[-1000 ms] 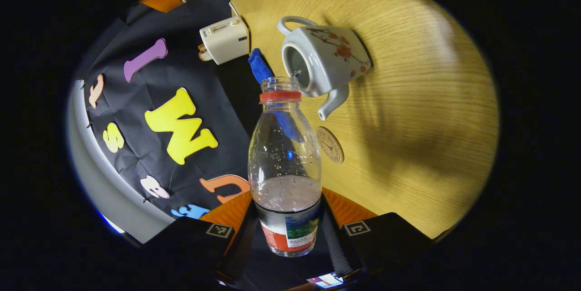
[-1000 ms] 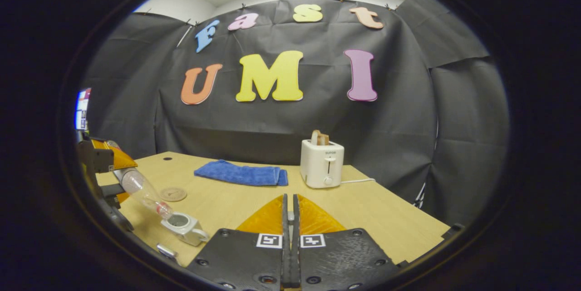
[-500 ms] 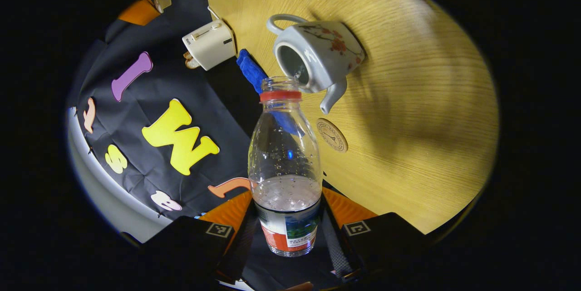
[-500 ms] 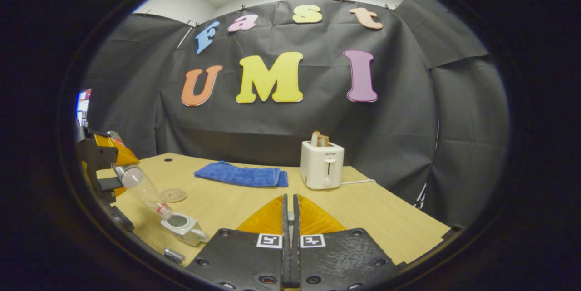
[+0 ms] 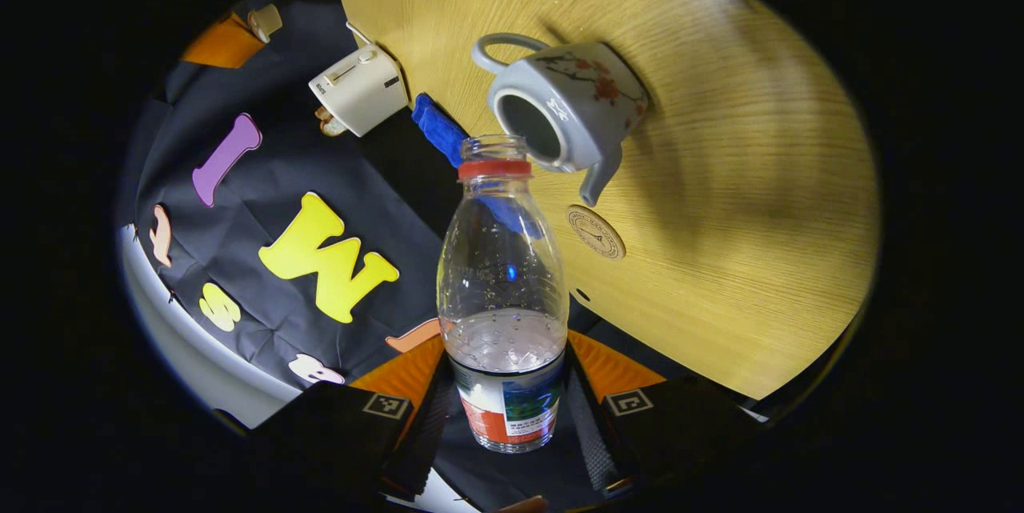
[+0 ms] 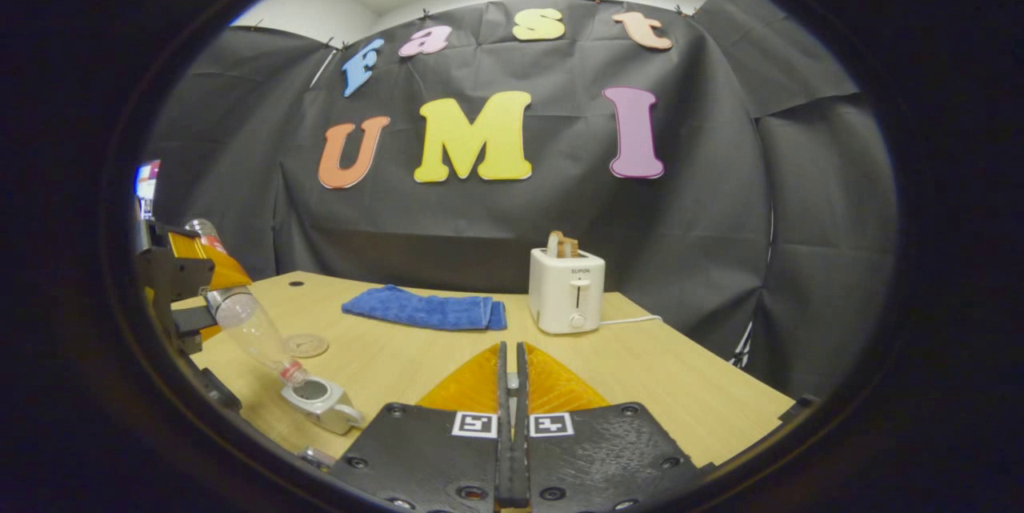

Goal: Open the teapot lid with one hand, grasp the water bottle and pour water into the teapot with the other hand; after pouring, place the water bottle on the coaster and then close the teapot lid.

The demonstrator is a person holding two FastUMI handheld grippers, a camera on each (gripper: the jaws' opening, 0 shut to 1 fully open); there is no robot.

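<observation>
My left gripper (image 5: 504, 385) is shut on the lower part of a clear water bottle (image 5: 502, 273) with a red neck ring. The bottle is tipped, and its open mouth sits at the rim of the white flowered teapot (image 5: 576, 101), which stands lidless on the wooden table (image 5: 720, 177). Some water rests in the bottle near my fingers. A round coaster (image 5: 596, 231) lies just past the spout. From the right gripper view, the bottle (image 6: 252, 333) slants down into the teapot (image 6: 320, 398). My right gripper (image 6: 509, 353), raised at the table's right, is shut; the left gripper view shows it (image 5: 220, 45) holding the cream lid (image 5: 264, 17).
A white toaster (image 6: 566, 289) with toast in it stands at the back of the table, its cord trailing right. A folded blue cloth (image 6: 424, 307) lies to its left. The coaster (image 6: 306, 346) sits between the cloth and the teapot.
The left gripper has risen and tipped the bottle a little steeper over the teapot. The right gripper has stayed where it was.
</observation>
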